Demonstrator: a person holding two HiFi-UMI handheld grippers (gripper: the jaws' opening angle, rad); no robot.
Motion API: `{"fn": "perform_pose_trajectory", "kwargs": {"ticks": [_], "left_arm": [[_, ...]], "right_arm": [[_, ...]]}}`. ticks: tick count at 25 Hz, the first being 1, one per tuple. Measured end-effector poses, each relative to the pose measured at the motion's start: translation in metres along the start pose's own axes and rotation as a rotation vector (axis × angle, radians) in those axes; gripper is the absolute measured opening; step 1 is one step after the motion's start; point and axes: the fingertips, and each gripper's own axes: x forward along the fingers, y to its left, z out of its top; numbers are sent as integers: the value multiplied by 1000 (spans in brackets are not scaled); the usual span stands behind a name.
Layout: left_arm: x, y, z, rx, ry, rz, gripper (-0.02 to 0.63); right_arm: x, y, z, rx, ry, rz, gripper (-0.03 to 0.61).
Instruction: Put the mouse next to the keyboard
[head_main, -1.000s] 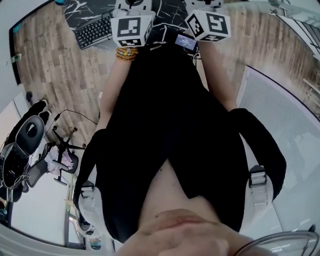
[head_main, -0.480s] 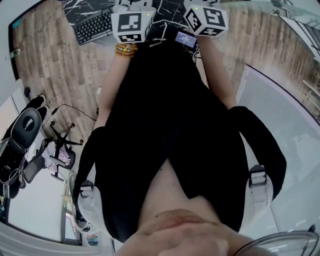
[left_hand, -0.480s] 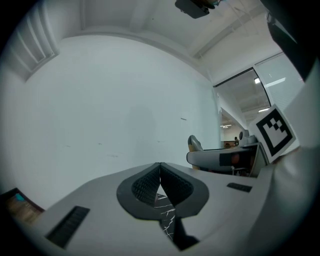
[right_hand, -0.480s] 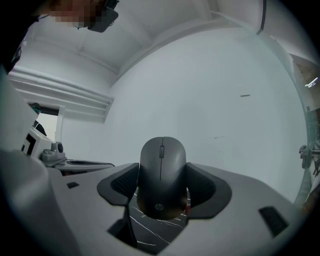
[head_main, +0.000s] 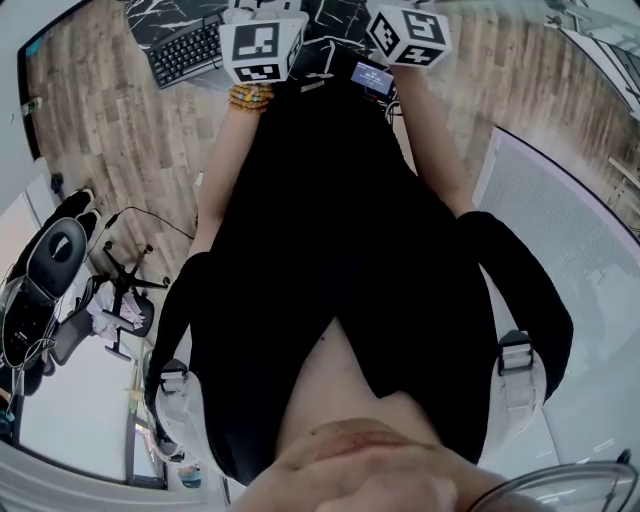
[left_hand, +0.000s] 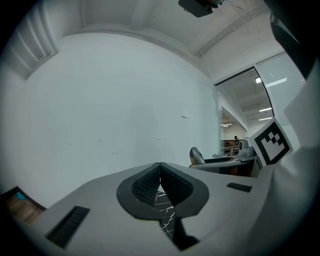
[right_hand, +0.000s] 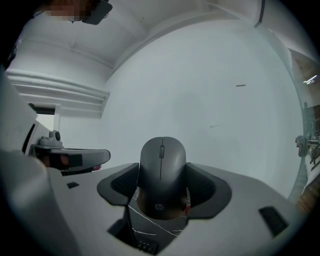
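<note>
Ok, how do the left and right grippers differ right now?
The left gripper has its jaws shut together with nothing between them; the right gripper is shut on the dark grey mouse, its jaws held apart by the mouse's sides. In the head view the left gripper sits nearer the keyboard than the right gripper does. Both point at a plain pale wall.
</note>
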Motion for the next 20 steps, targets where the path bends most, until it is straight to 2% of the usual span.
{"fn": "perform_pose_trajectory", "kwargs": {"ticks": [20], "left_arm": [[0, -1, -28, 13, 77, -6, 14]], "right_arm": [[14, -13, -75, 30, 144, -17, 287]]}}
